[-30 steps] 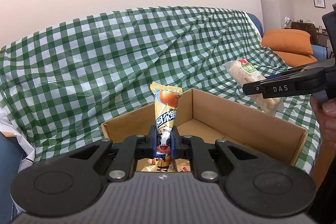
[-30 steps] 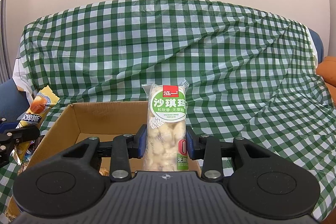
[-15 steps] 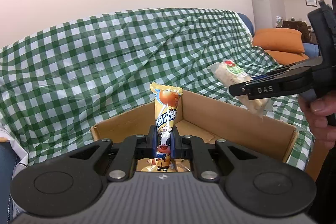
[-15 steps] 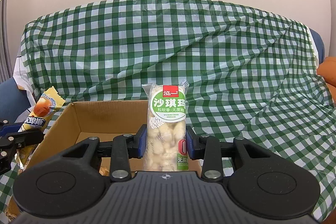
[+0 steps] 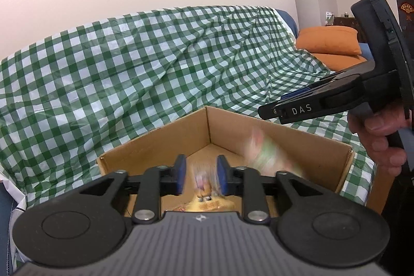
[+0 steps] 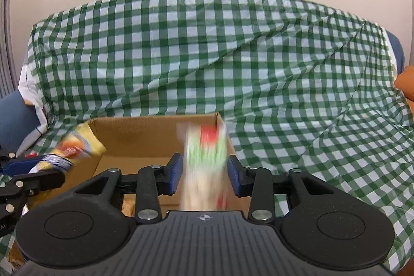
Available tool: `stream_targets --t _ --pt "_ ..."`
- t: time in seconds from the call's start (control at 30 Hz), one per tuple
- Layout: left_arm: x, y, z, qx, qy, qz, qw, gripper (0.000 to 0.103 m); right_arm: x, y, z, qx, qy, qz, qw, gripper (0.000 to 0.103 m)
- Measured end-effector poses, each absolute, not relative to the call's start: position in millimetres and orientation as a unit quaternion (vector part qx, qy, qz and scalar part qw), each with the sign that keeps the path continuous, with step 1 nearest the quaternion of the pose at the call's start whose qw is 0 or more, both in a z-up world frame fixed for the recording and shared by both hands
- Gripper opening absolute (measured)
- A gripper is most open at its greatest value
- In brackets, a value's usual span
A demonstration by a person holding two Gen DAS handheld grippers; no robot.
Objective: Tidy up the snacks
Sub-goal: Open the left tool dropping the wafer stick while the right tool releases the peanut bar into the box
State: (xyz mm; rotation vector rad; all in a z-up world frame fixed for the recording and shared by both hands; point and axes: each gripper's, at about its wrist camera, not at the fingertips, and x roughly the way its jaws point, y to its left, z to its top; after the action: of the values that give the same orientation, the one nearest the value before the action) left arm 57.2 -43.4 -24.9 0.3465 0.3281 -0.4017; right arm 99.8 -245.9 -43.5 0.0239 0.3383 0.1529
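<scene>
Over an open cardboard box point(image 5: 165, 136) point(image 6: 145, 136) both grippers have their jaws opening. Between the blue pads of my left gripper point(image 5: 200, 177) a yellow snack bar point(image 5: 204, 181) drops, blurred and free of the pads. Seen from the right wrist, this yellow bar point(image 6: 69, 149) tilts at the box's left wall beside the left gripper point(image 6: 38, 170). A green and white snack pack point(image 6: 204, 164) slides down, blurred, between the pads of my right gripper point(image 6: 205, 175). The same pack point(image 5: 269, 154) shows as a smear inside the box, below the right gripper point(image 5: 282, 107).
A green and white checked cloth point(image 5: 129, 69) covers the sofa behind and under the box. Orange cushions point(image 5: 328, 40) lie at the far right. A person's hand point(image 5: 383, 136) holds the right gripper's handle. More snacks point(image 5: 207, 206) lie on the box floor.
Both grippers were shut on upright snacks; now both have opened. The yellow bar and the green and white pack are falling into the box, blurred.
</scene>
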Motion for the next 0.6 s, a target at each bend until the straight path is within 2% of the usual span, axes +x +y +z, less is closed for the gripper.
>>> stream_targets --t 0.07,0.13,0.17,0.2,0.27,0.43,0.5,0.53,0.57,0.6 --pt "58.7 -42.2 -24.7 0.166 0.165 -0.190 0.953 0.034 99.2 -244.4 -43.5 0.008 0.165 0.076 0.983 0.046" --pt "64.0 -38.9 -25.0 0.161 0.175 -0.171 0.956 0.043 99.5 -245.2 -43.5 0.011 0.166 0.073 0.983 0.047" --pt "68.3 -36.5 -25.8 0.159 0.184 -0.154 0.958 0.049 100.8 -245.5 -44.2 0.010 0.170 0.067 0.983 0.052" --pt "73.8 -33.6 -27.1 0.157 0.196 -0.137 0.958 0.052 103.6 -245.7 -45.8 0.008 0.177 0.056 0.983 0.062" --pt "85.0 -27.9 -30.8 0.153 0.225 -0.107 0.956 0.054 112.3 -245.9 -52.4 -0.002 0.206 0.021 0.978 0.070" --pt "106.3 -16.2 -41.9 0.139 0.295 -0.082 0.942 0.057 136.7 -254.6 -72.2 0.005 0.289 -0.023 0.957 0.070" --pt "108.1 -19.9 -46.5 0.153 0.306 -0.086 0.936 0.068 141.9 -256.6 -77.9 0.002 0.308 -0.037 0.951 0.067" --pt "107.4 -23.6 -47.5 0.166 0.305 -0.087 0.934 0.069 143.3 -257.6 -79.9 0.001 0.313 -0.042 0.949 0.066" --pt "105.7 -26.2 -48.0 0.174 0.301 -0.091 0.933 0.069 144.6 -257.4 -83.0 -0.001 0.318 -0.046 0.947 0.063" --pt "105.4 -27.5 -47.8 0.178 0.297 -0.095 0.934 0.069 145.1 -257.8 -85.7 -0.003 0.322 -0.052 0.945 0.053"
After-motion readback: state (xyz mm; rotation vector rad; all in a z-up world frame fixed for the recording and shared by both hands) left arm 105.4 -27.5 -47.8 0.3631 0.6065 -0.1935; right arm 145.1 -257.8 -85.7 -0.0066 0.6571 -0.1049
